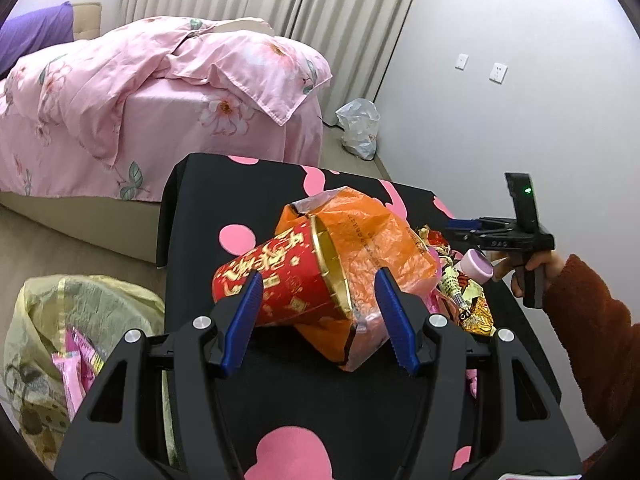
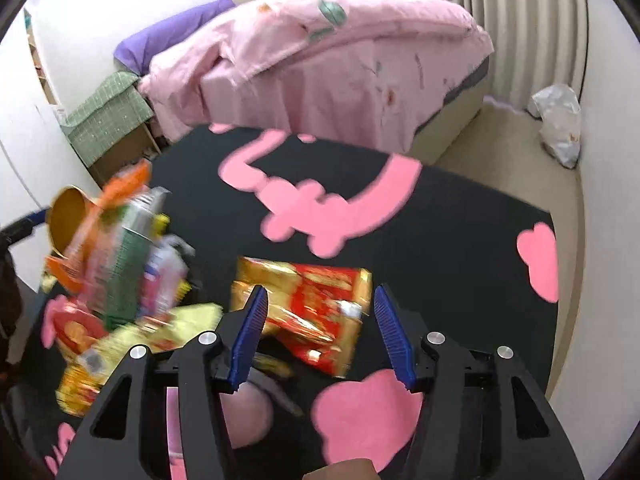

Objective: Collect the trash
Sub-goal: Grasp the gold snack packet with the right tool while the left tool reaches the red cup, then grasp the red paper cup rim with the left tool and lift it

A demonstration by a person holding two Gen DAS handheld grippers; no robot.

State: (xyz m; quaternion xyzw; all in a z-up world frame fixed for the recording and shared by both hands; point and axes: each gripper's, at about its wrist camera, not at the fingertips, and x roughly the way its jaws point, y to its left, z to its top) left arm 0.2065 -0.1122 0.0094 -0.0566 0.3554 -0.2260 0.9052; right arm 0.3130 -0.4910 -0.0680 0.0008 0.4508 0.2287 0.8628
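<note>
The left gripper (image 1: 318,320) holds a red paper cup (image 1: 280,284) between its blue pads; the cup lies on its side with an orange plastic bag (image 1: 372,240) pushed into its mouth, and both pads seem to press on this bundle, so it looks gripped. The right gripper (image 2: 320,330) stands open with nothing held; a red and gold wrapper (image 2: 316,304) lies flat on the table (image 2: 460,224) between and just beyond its fingers. At about nine o'clock from it, more wrappers (image 2: 132,264) form a blurred heap near the cup. In the left wrist view, a yellowish trash bag (image 1: 80,320) stands on the floor at eight o'clock from the left gripper, with some pink packets (image 1: 76,368) already inside. So the task seems partly done: the bundle, the red and gold wrapper, the heap and a small pink cap (image 1: 476,266) are still to collect.
</note>
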